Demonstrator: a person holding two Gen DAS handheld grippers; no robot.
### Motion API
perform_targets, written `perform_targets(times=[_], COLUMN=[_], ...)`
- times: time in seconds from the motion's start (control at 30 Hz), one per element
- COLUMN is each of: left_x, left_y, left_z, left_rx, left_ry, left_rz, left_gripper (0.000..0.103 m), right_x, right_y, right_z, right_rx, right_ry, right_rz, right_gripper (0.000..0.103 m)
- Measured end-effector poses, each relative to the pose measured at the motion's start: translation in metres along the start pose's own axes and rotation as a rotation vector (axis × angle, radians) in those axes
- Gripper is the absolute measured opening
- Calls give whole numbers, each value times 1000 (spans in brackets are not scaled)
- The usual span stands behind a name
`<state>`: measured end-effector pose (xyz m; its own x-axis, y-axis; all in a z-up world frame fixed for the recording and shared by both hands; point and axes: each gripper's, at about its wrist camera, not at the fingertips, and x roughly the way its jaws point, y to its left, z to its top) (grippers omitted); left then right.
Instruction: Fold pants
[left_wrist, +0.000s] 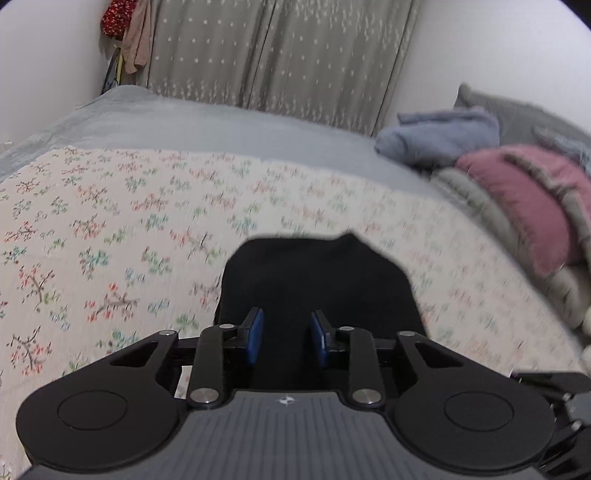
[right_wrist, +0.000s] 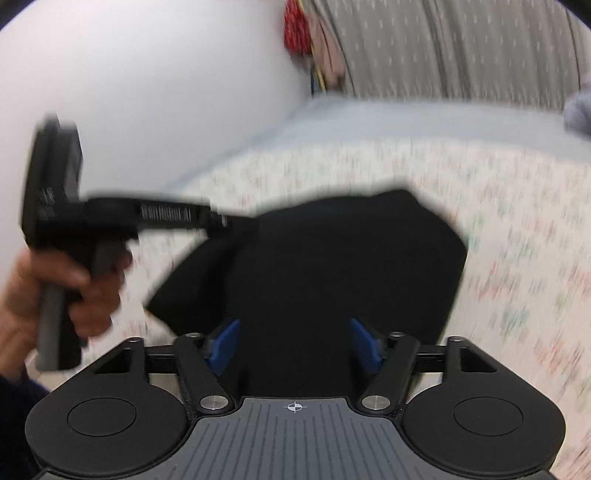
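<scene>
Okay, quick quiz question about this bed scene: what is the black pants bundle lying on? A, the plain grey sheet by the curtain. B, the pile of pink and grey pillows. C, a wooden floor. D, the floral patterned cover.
D: the black pants lie on the floral cover, well short of the plain grey sheet and apart from the pillow pile at the right.

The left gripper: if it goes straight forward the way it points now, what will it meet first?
Most likely the black pants. The left gripper points down at them, its fingers apart with nothing pinched, the dark cloth filling the gap. Beyond lies the floral bedspread. How far the cloth is I cannot judge.
</scene>
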<state>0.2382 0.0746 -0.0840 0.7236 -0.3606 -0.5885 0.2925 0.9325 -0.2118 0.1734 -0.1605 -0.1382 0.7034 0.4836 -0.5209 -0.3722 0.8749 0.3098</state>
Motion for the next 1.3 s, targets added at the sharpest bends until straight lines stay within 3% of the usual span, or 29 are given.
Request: perform_targets(times=[0.2, 0.33, 0.6, 0.7, 0.83, 0.97, 1.07, 1.23, 1.3], left_x=[-3, -3, -8, -22, -31, -8, 5, 8, 7], left_y=[-3, -8, 0, 1, -10, -13, -11, -8, -4], left_z=[-16, -22, -17, -12, -10, -15, -20, -18, -15], left_rx=[32, 58, 22, -5, 10, 13, 26, 5, -11], left_ry=[13, 12, 15, -27, -75, 11, 62, 83, 79], left_rz=[26, 55, 10, -48, -96, -52, -1, -11, -29], left_gripper=[41, 42, 42, 43, 43, 42, 48, 49, 50], right_x=[28, 36, 22, -2, -12, 16, 50, 67, 65], right_y=[14, 22, 18, 6, -19, -60, -78, -60, -63], right_z=[-21, -33, -30, -9, 24, 37, 25, 13, 15], right_rx=[-77, -141, -112, -39, 15, 139, 198, 96, 102], right_ry=[88, 90, 76, -10, -131, -113, -45, -65, -57], right_rz=[-73, -117, -67, -8, -52, -47, -84, -159, -150], right_gripper=[56, 57, 58, 57, 63, 63, 63, 66, 66])
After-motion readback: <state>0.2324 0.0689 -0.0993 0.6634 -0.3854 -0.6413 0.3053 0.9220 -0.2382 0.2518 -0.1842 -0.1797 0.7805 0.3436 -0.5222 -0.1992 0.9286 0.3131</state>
